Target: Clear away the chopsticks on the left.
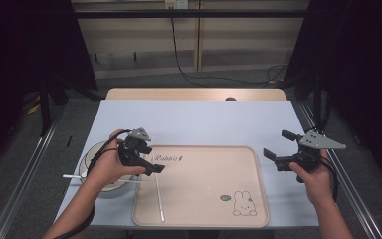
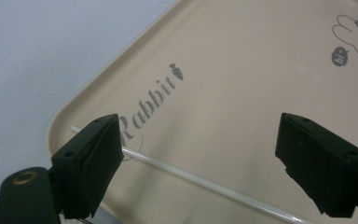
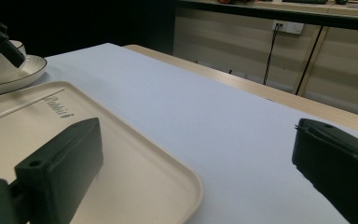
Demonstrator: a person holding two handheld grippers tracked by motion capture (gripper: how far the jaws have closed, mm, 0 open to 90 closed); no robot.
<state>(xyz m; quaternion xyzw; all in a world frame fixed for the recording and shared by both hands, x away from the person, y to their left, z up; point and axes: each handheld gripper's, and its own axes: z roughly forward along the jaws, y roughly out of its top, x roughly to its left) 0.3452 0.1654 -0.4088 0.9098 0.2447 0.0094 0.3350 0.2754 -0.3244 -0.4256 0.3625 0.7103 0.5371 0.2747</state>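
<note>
1. The white chopstick lies lengthwise on the beige tray, near its left edge.
2. The left gripper hovers above it, jaws wide, nothing held; lift straight away so it stays put.
3. The right gripper waits, gaping and empty.
4. The tray reads "Rabbit" and "hi".
5. Beyond the left hand, a second chopstick rests across the white bowl.

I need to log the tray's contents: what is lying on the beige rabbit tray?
One thin white stick lies on the beige plastic tray near its left edge; the left gripper covers its top end.
</note>
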